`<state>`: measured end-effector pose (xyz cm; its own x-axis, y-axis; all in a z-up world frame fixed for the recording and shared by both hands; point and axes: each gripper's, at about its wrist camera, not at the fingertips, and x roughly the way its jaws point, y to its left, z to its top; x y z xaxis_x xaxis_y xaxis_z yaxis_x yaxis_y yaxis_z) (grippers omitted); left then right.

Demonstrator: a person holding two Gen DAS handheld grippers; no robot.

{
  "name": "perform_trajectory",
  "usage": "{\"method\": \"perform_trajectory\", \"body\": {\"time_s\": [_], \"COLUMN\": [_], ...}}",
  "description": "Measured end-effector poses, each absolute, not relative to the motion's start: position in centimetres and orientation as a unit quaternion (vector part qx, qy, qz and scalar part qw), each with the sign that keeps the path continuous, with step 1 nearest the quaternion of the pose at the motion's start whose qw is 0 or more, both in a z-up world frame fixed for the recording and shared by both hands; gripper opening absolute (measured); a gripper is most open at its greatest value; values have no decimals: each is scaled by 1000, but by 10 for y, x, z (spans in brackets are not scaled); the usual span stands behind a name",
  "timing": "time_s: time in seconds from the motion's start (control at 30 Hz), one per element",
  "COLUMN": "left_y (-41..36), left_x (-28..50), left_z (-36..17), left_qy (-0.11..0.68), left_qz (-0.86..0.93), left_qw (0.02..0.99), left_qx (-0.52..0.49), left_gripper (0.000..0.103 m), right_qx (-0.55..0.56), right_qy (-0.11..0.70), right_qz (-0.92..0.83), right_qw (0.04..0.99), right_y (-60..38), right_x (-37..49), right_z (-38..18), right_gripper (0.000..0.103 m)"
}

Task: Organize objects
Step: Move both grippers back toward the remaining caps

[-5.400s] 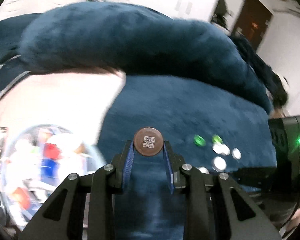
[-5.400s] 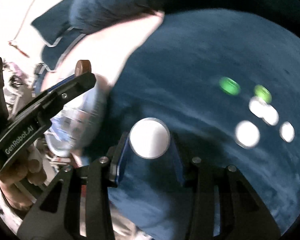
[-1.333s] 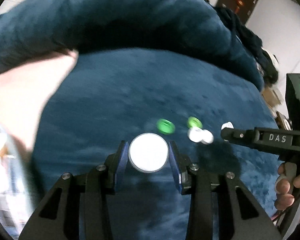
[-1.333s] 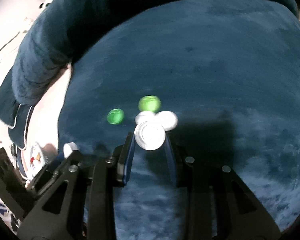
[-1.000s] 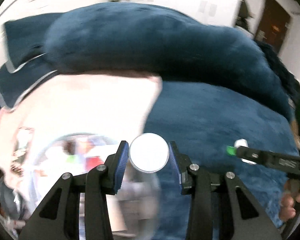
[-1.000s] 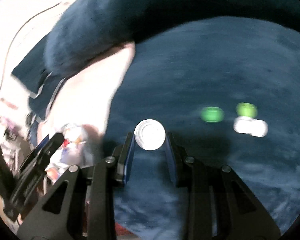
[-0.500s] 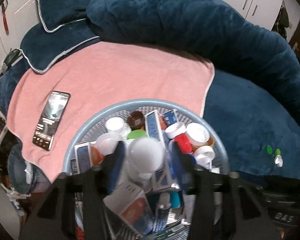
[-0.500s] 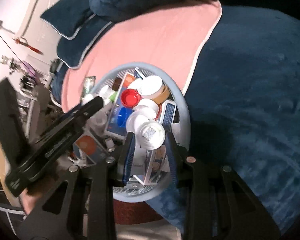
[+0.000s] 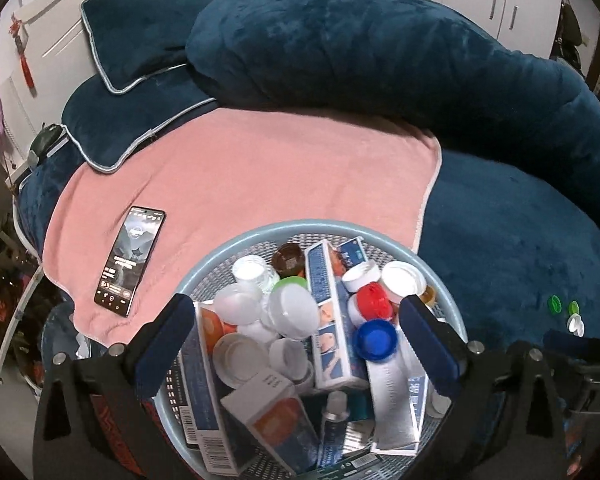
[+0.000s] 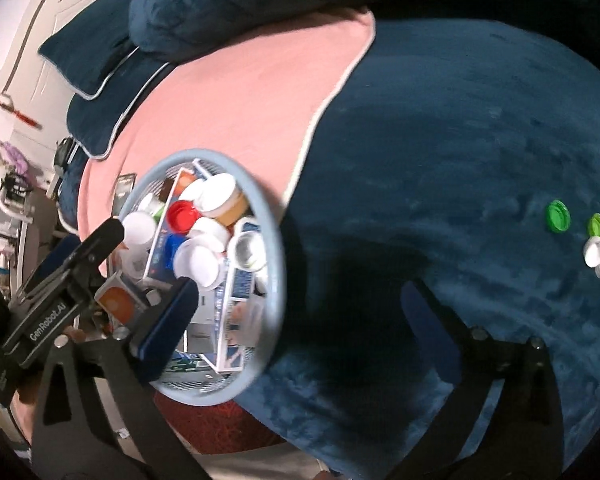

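A round pale-blue basket full of bottle caps, jars and medicine boxes sits at the edge of the pink towel. My left gripper is open and empty right above its contents. My right gripper is open and empty over the blue blanket, just right of the basket. Two green caps and two white caps lie on the blanket at the far right, also small in the left wrist view.
A black phone lies on the towel left of the basket. A long dark-blue bolster and pillows line the back. The bed edge and floor clutter are at the far left.
Both grippers swung from the blanket to the basket, each holding a white cap. Both have now opened wide and the caps are gone from between the fingers.
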<state>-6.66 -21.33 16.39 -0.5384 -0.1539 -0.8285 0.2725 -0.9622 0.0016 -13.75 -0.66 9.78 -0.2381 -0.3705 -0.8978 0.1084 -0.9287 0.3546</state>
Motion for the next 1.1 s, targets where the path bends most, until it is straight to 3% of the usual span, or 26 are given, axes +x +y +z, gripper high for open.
{"method": "perform_trajectory", "body": {"time_s": [0.6, 1.1], "left_y": [-144, -20], "left_x": [-81, -110], "left_z": [169, 142], "left_qy": [46, -14], "left_qz": [-879, -866], "left_qw": [63, -48], "left_qx": [470, 497], "left_gripper": [102, 102], "right_qx": [592, 601], "right_qy": [-120, -194], "right_qz": [-789, -775], "right_qw": [109, -21], "right_y": [65, 211], "right_x": [-120, -110], "right_z": [105, 70], "right_gripper": [103, 103]}}
